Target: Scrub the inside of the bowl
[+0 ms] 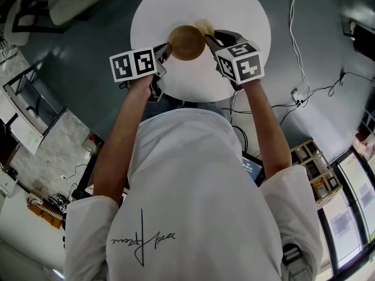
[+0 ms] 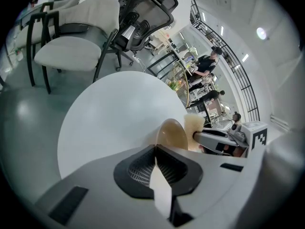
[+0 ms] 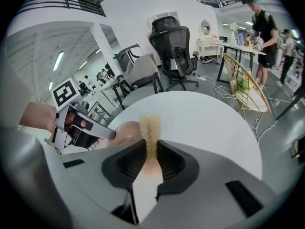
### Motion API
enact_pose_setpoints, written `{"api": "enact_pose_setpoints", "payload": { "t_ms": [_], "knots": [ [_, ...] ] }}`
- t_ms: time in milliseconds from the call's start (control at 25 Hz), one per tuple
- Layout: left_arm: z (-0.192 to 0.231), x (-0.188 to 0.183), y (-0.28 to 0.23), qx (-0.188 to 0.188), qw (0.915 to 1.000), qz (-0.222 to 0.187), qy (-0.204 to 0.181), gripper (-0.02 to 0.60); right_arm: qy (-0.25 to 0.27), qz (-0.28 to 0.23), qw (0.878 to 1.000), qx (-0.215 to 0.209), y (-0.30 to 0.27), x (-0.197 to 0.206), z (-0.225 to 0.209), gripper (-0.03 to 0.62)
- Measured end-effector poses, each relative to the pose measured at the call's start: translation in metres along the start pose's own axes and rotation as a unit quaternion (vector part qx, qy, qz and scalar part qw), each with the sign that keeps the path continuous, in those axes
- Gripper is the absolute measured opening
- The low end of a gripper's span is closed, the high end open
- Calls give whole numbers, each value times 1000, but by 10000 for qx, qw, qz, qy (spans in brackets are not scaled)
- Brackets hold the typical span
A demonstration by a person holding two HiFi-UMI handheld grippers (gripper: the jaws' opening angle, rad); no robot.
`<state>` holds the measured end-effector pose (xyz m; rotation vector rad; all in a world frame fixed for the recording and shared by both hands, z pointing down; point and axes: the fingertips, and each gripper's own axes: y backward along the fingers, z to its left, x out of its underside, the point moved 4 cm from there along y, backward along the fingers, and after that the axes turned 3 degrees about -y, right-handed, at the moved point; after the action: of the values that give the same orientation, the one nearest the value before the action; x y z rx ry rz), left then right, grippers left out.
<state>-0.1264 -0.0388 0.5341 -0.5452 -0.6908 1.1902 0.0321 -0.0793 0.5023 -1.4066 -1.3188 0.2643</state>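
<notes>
A brown wooden bowl (image 1: pixel 186 42) is held tilted over the round white table (image 1: pixel 176 4). My left gripper (image 1: pixel 164 52) is shut on its near-left rim; in the left gripper view the bowl (image 2: pixel 172 133) shows edge-on just beyond the closed jaws of the left gripper (image 2: pixel 156 149). My right gripper (image 1: pixel 210 40) is shut on a pale yellow sponge (image 1: pixel 203 26), which sits at the bowl's far-right rim. In the right gripper view the sponge (image 3: pixel 150 125) stands pinched between the jaws of the right gripper (image 3: pixel 148 144), with the bowl (image 3: pixel 125 131) just to its left.
A black mesh office chair (image 2: pixel 143 13) and grey padded chairs (image 2: pixel 76 51) stand beyond the table. White cables (image 1: pixel 299 40) trail over the dark floor at right. A gold wire rack (image 3: pixel 243 80) and people (image 3: pixel 262 18) at desks are farther off.
</notes>
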Motion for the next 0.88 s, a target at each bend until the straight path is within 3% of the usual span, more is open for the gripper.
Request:
{"api": "enact_pose_setpoints", "payload": {
  "t_ms": [440, 640, 880],
  "knots": [
    [-1, 1, 0, 72, 9999, 31, -63, 15, -21, -19, 10000, 10, -1, -2, -1, 84],
    [-6, 3, 0, -47, 9988, 91, -486, 15, -88, -47, 9999, 14, 0, -2, -2, 84],
    [-6, 3, 2, 27, 9995, -32, -319, 25, -75, -56, 9999, 56, 2, -1, -2, 84]
  ]
}}
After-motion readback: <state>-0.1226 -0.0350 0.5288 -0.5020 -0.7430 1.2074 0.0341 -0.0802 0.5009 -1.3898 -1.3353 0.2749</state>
